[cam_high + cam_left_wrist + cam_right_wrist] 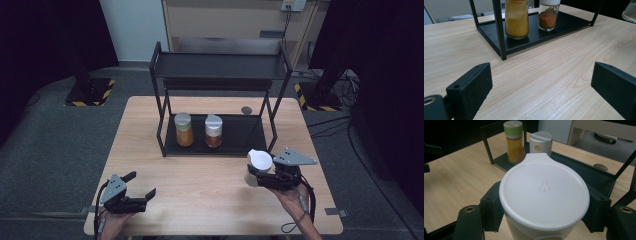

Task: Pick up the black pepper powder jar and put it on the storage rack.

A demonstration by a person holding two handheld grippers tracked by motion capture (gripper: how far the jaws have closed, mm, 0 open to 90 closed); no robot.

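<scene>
At the lower left of the high view the left gripper (142, 189) sits low over the wooden table (200, 195), its jaws spread wide with nothing between them. At the lower right, the right gripper (256, 172) has its jaws clamped on a white-lidded jar (260, 161), just in front of the rack's right corner. Farther back, at frame centre, the black rack (220, 75) holds on its lower shelf a yellow spice jar (184, 130) beside a red spice jar (213, 131).
</scene>
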